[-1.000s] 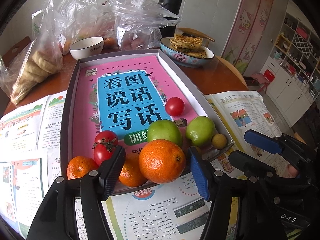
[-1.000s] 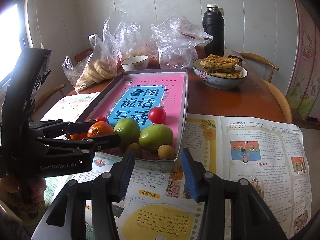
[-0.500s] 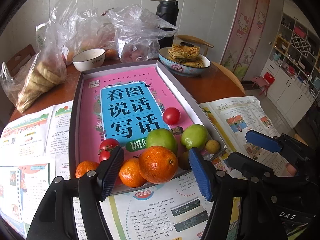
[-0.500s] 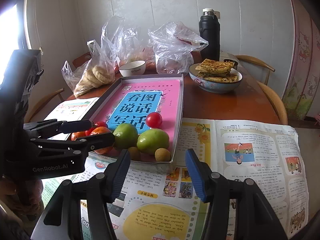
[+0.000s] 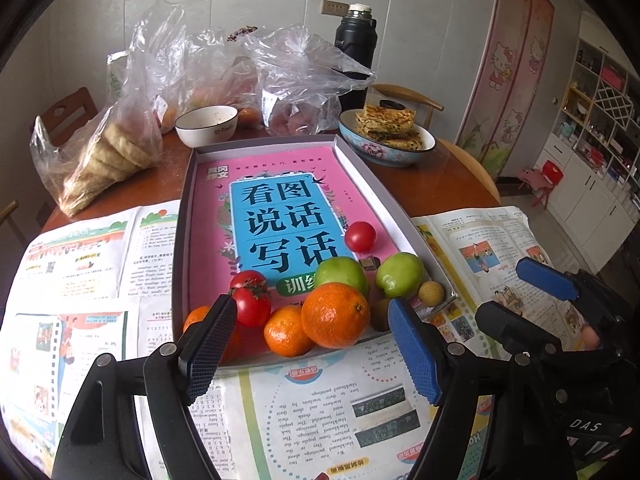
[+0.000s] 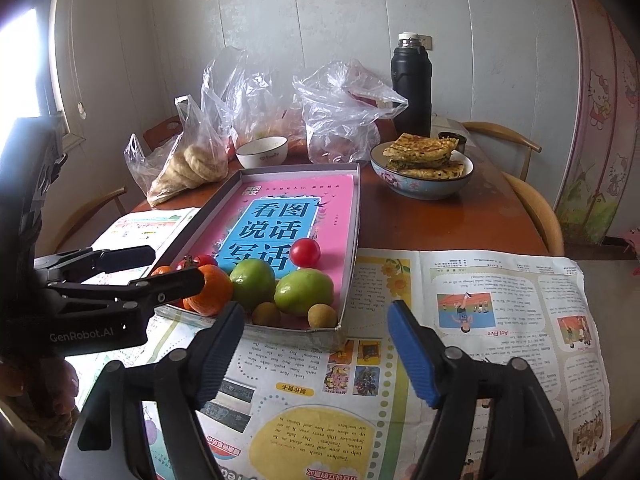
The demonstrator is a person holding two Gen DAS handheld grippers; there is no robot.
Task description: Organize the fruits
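in the shallow grey cardboard tray (image 5: pixel 182 240), lined with a glossy pink book, the fruit is gathered at the near end: three oranges (image 5: pixel 335 315) with dimpled skin, three smooth red tomatoes (image 5: pixel 360 236), two round green fruits (image 5: pixel 400 274) and two small tan balls (image 6: pixel 322 316) are counted. the left gripper (image 5: pixel 310 350) is held over the oranges, its ribbed fingers apart and widening, nothing clamped. the right gripper (image 6: pixel 316 350) is likewise widening, empty, above printed paper (image 6: pixel 500 292).
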